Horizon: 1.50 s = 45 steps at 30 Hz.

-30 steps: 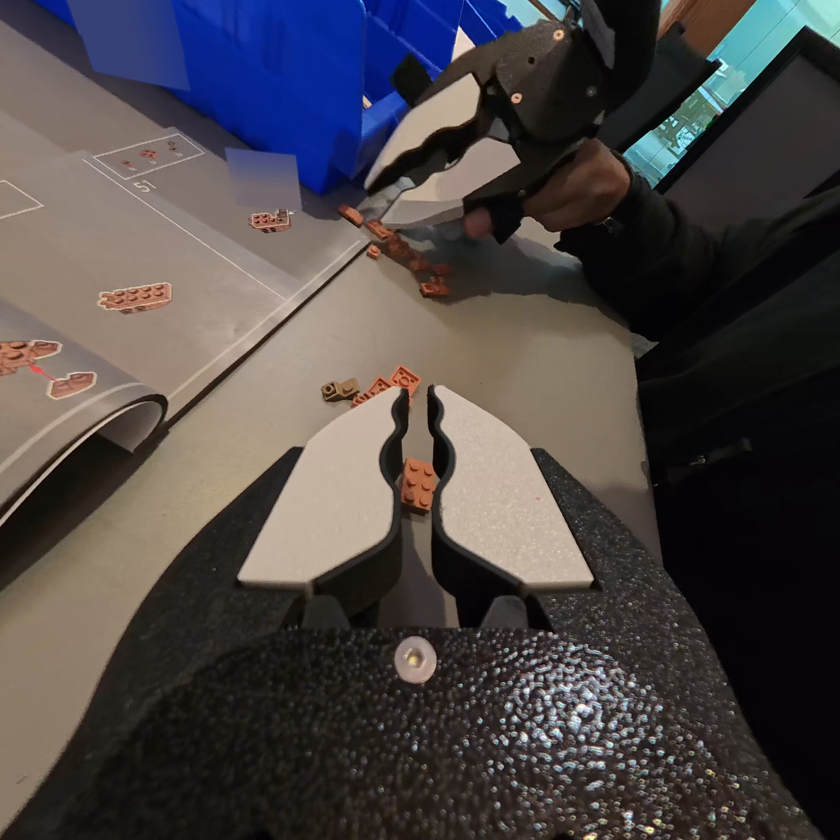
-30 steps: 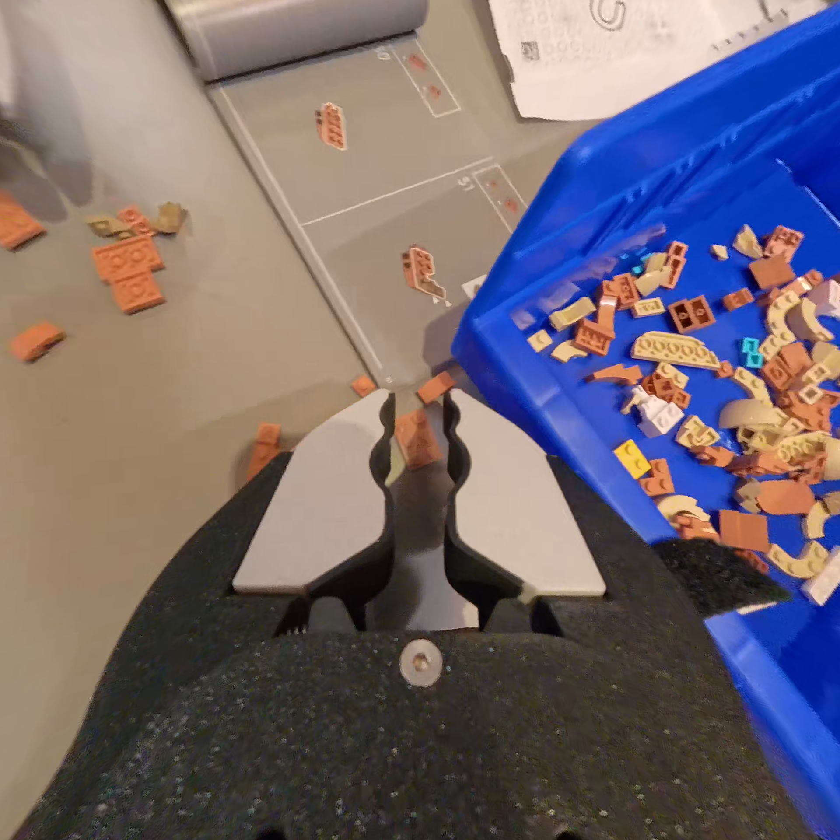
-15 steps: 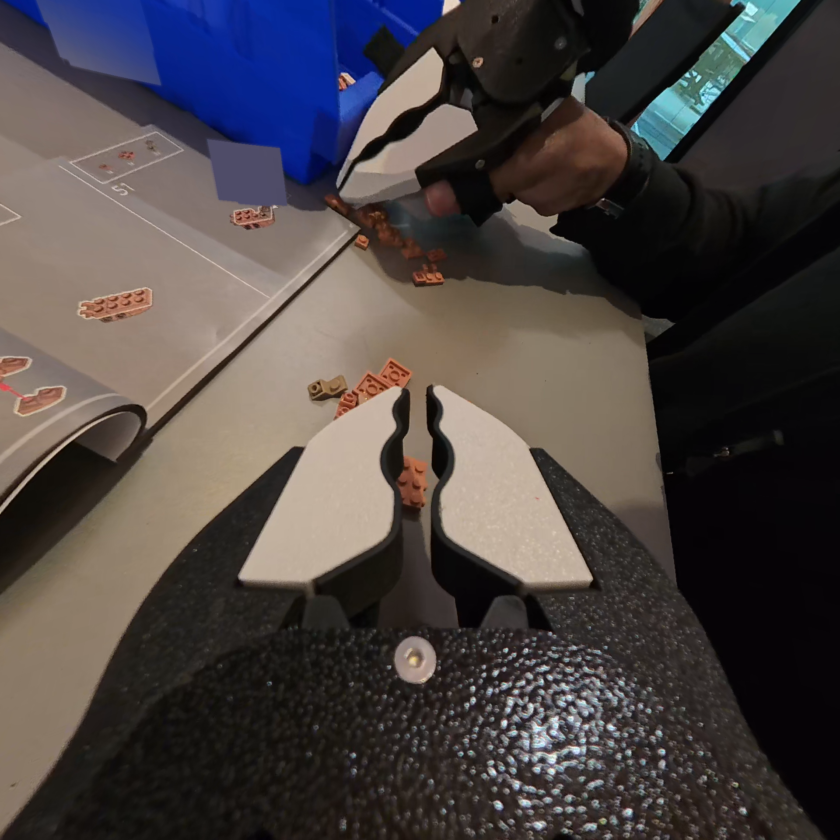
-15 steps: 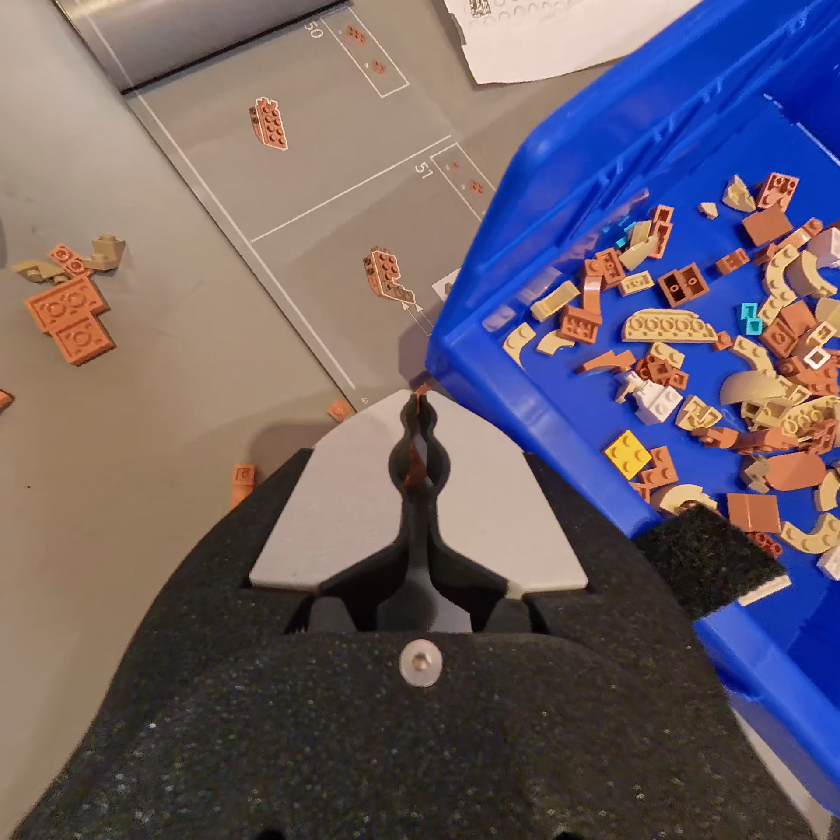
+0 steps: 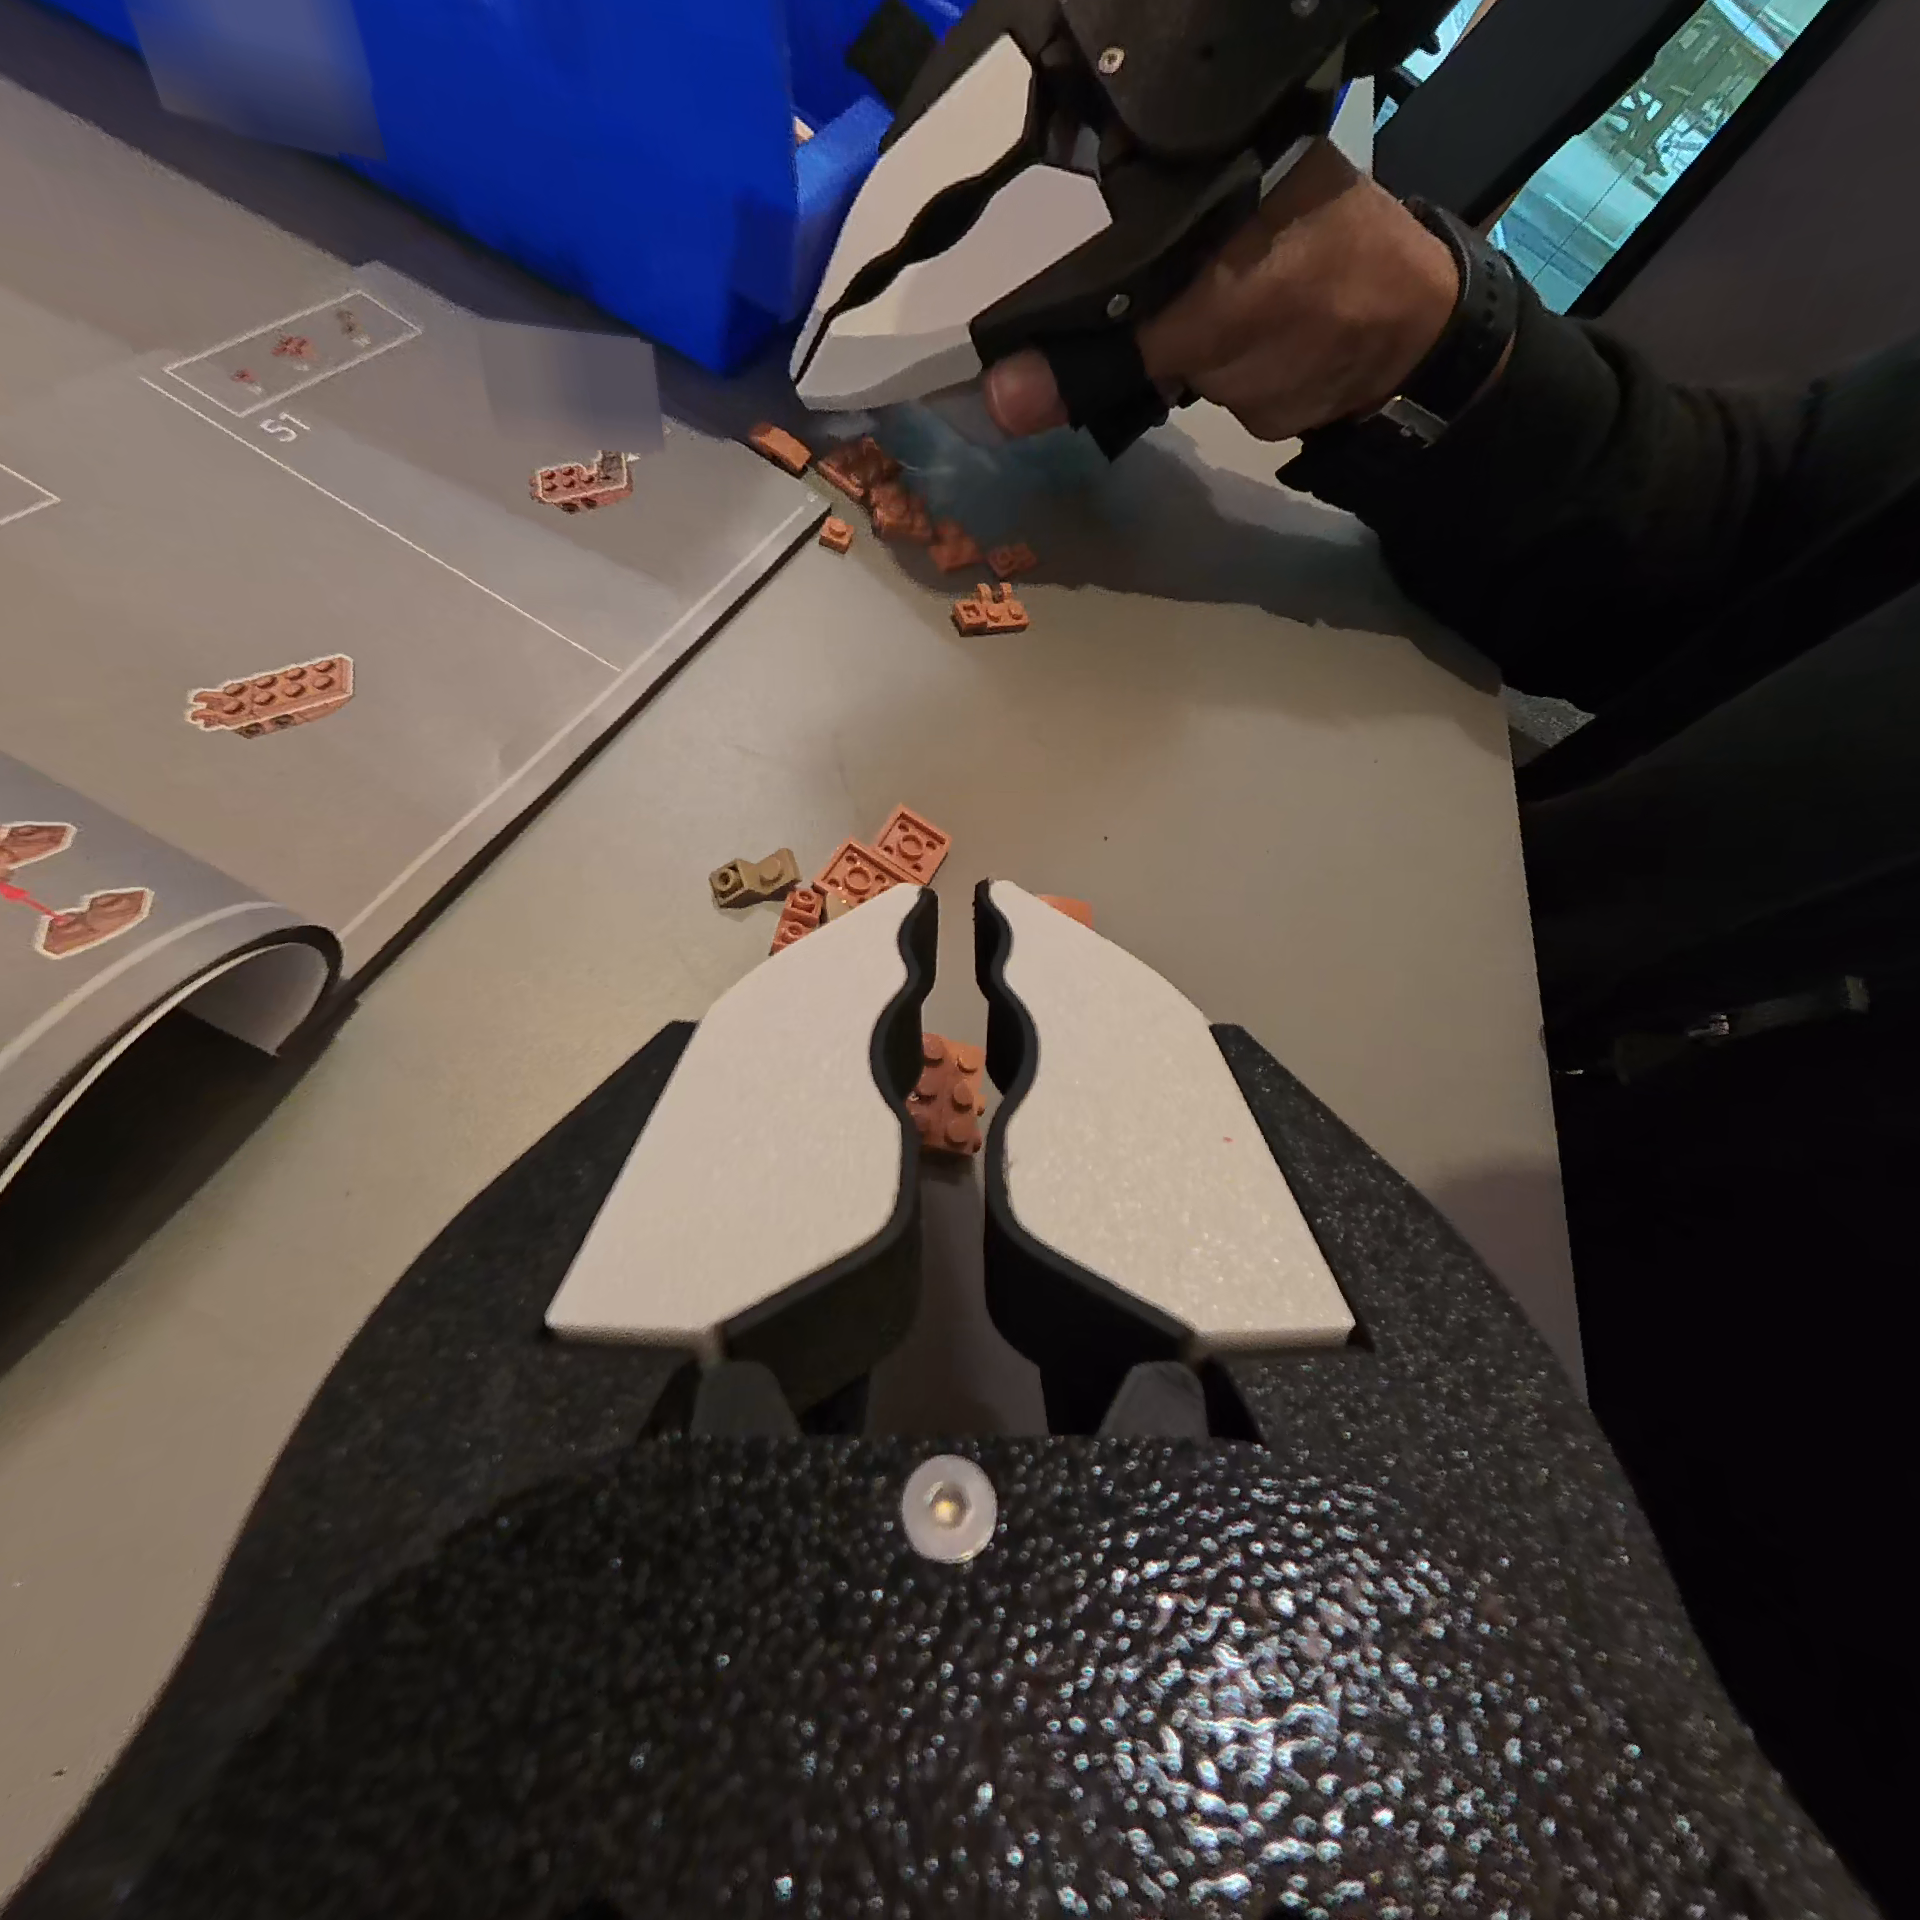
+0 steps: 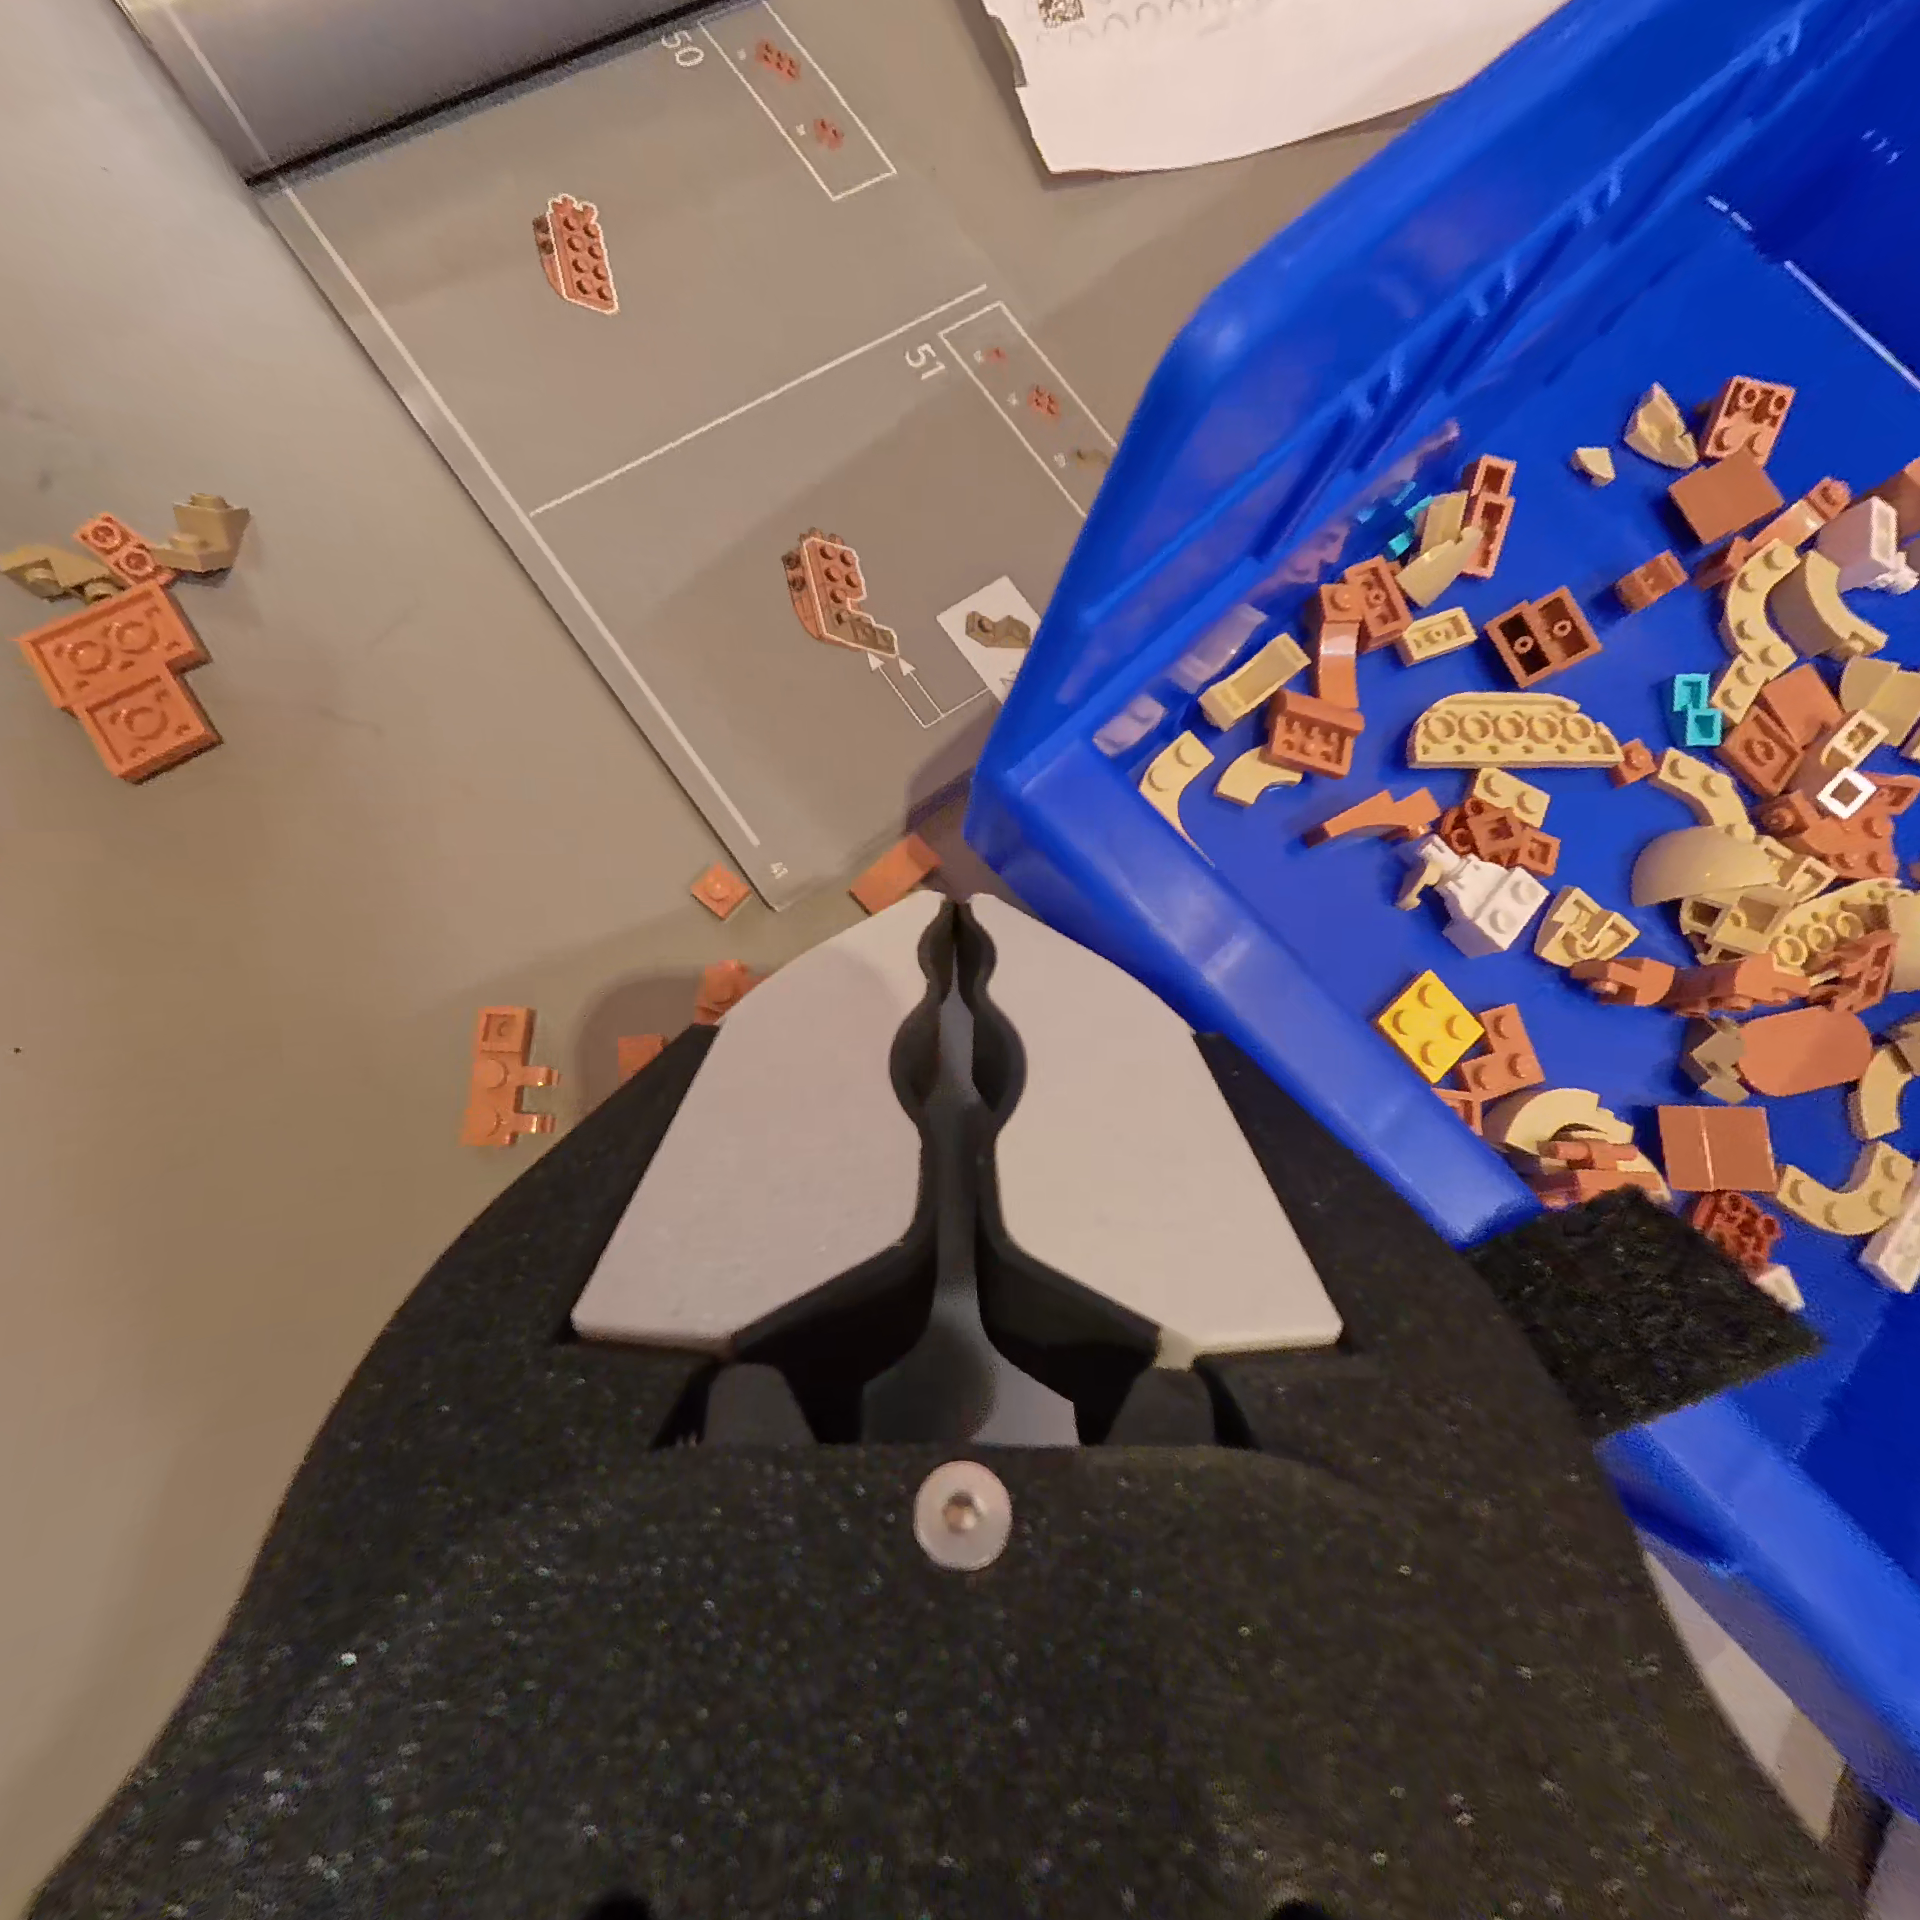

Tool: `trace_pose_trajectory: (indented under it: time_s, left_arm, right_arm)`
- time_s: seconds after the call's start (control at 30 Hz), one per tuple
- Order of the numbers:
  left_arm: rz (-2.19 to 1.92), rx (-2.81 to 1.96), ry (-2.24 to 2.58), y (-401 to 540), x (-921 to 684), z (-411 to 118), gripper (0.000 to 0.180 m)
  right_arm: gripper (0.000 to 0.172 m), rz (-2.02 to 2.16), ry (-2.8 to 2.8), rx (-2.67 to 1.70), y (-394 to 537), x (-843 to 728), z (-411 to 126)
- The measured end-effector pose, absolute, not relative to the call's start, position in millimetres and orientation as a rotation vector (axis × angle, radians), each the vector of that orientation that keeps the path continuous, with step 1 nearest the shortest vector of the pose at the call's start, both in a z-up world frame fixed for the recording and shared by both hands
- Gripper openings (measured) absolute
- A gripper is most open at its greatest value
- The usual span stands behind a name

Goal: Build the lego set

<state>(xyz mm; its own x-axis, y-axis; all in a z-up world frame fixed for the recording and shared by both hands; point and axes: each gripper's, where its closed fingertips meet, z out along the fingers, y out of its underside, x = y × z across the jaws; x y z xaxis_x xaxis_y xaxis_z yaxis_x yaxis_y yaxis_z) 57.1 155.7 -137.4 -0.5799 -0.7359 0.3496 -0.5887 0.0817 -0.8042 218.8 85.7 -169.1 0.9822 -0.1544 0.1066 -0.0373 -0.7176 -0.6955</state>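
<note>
Brick, a reddish-brown studded plate, is seen clamped between the two pale fingers of the left hand-held gripper. It is seated in the hollow behind the tips, studs turned up toward the camera, its side edges hidden behind the pads, and its visible length is laid roughly along the fingers. A narrow slit is left between the tips themselves. Just beyond those tips, on the grey counter, a small cluster is found: two square brown plates, one olive bracket, and a few smaller brown pieces partly covered by the fingers. Farther off, the right hand-held gripper is held in a person's hand with its tips pressed together, and nothing can be made out between them. It is poised above a second scatter of brown pieces, close beside the corner of one blue bin, in which many tan, brown, white, yellow and turquoise pieces are heaped. One open instruction booklet is spread on the counter to the left of both grippers, and one white sheet lies beyond the bin.
</note>
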Motion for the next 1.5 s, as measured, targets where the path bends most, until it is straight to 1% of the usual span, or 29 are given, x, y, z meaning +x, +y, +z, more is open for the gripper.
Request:
trace_pose_trajectory:
  time_s: [0.07,0.17,0.23,0.37,0.43,0.53,0.6,0.67,0.7,0.93,1.1,1.23,1.37,1.4,1.43,1.5]
  left_arm:
    - [-1.511,-1.36,2.199,156.0,57.3,-138.0,0.006]
    - [-1.495,-1.365,2.202,157.3,57.8,-140.6,0.006]
    - [-1.491,-1.371,2.202,158.3,58.1,-141.6,0.006]
    - [-1.492,-1.373,2.199,159.1,58.2,-141.6,0.006]
    - [-1.495,-1.371,2.202,158.1,58.0,-141.5,0.006]
    - [-1.497,-1.361,2.212,155.1,57.0,-141.5,0.006]
    - [-1.49,-1.353,2.217,154.1,56.8,-141.6,0.006]
    - [-1.482,-1.351,2.21,155.2,57.5,-141.2,0.006]
    - [-1.478,-1.352,2.203,156.3,58.2,-141.1,0.006]
    - [-1.468,-1.38,2.184,163.4,60.2,-143.5,0.006]
    - [-1.464,-1.36,2.219,157.1,57.7,-145.3,0.006]
    - [-1.453,-1.35,2.215,157.4,58.2,-144.3,0.006]
    - [-1.451,-1.367,2.207,160.6,59.0,-145.4,0.007]
    - [-1.45,-1.371,2.208,160.8,58.9,-146.2,0.007]
    - [-1.448,-1.374,2.211,160.9,58.7,-146.9,0.007]
    - [-1.442,-1.374,2.217,160.8,58.2,-147.7,0.008]
  right_arm:
    - [0.004,-0.194,0.077,-2.343,86.5,214.5,-166.1]
    - [0.014,-0.311,-0.112,-2.258,87.9,208.4,-149.2]
    - [0.015,-0.447,-0.177,-2.215,84.2,215.2,-136.0]
    - [0.024,-0.559,-0.205,-2.192,71.9,237.8,-118.2]
    - [0.029,-0.528,-0.256,-2.247,68.9,244.3,-123.1]
    - [0.045,-0.529,-0.375,-2.476,60.9,258.8,-152.2]
    - [0.052,-0.543,-0.434,-2.602,58.0,268.9,-168.2]
    - [0.037,-0.499,-0.483,-2.644,61.7,269.3,-173.3]
    - [0.034,-0.47,-0.487,-2.653,63.7,266.5,-174.2]
    - [0.032,-0.639,-0.324,-2.479,72.6,274.3,-159.7]
    - [0.031,-0.681,-0.41,-2.43,77.3,284.1,-155.4]
    - [0.031,-0.767,-0.547,-2.413,89.9,292.1,-161.9]
    - [0.031,-0.896,-0.573,-2.381,102.1,308.9,-155.4]
    - [0.034,-0.921,-0.549,-2.384,101.0,312.0,-151.0]
    - [0.043,-0.925,-0.525,-2.383,98.4,311.5,-145.4]
    - [0.052,-0.86,-0.473,-2.365,90.3,299.1,-131.3]
